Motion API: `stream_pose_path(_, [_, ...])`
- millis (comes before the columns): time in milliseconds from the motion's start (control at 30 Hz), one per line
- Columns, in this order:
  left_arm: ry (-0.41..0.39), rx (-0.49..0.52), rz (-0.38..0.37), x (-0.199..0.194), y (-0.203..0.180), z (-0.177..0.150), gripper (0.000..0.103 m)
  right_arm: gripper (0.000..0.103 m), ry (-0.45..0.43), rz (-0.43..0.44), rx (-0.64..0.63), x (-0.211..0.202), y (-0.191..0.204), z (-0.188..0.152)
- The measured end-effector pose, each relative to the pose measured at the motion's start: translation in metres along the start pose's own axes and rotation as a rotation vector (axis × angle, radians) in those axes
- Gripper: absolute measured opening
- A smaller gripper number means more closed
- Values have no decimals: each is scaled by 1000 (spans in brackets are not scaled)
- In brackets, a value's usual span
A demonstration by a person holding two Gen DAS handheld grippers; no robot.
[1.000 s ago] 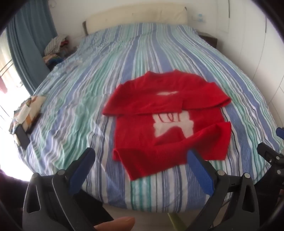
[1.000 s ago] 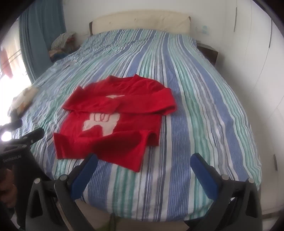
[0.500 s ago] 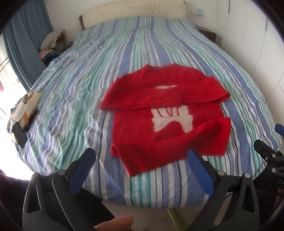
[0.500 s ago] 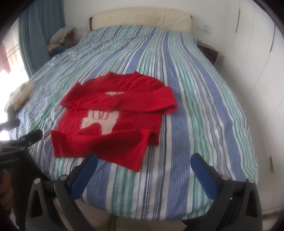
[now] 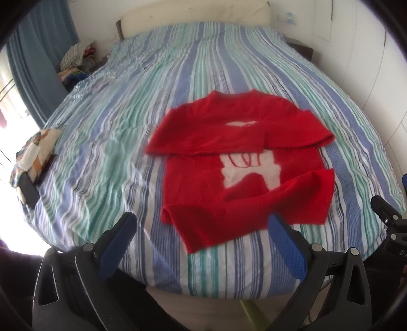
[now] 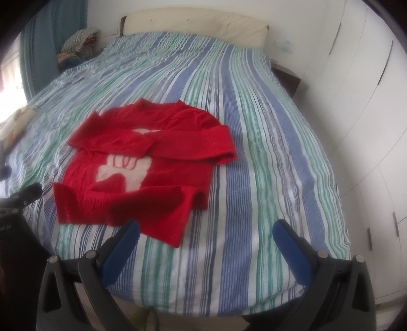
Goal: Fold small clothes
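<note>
A: Left gripper [image 5: 201, 229] spread wide, blue pads [image 5: 118, 244] far apart, nothing held. It hangs off the near edge of the bed [image 5: 106, 163].

B: Right gripper [image 6: 206, 234] likewise, jaws fully parted, empty, also over the near edge.

A: Red sweater [image 5: 241, 165] lies flat on the striped bedspread, near half, collar toward the headboard [image 5: 193, 12]. Both sleeves crossed over the chest; bottom hem turned up over the white animal motif [image 5: 250, 170].

B: From the right wrist view, sweater [image 6: 145, 165] sits left of centre, its near hem just beyond the left pad [image 6: 119, 247].

A: Far left: pile of clothes [image 5: 76, 58] beside a blue curtain [image 5: 38, 58]. Left edge: patterned cloth [image 5: 35, 150].

B: White wardrobe doors [image 6: 368, 114] on the right.
</note>
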State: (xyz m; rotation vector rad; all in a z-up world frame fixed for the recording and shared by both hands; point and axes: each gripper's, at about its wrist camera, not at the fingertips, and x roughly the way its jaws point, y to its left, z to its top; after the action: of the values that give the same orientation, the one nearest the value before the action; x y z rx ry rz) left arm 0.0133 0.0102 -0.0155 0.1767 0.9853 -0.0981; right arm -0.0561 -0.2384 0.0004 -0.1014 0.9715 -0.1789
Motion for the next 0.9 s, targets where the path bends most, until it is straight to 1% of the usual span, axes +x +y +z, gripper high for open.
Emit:
stream_pose_path(267, [9,-13,-21,2,1,-2,103,102,20,-20,-1,3,0,-3])
stream_pose_path(900, [20,-19,-23,5,3,-4,103,102,37,-29,-13,6,0,-2])
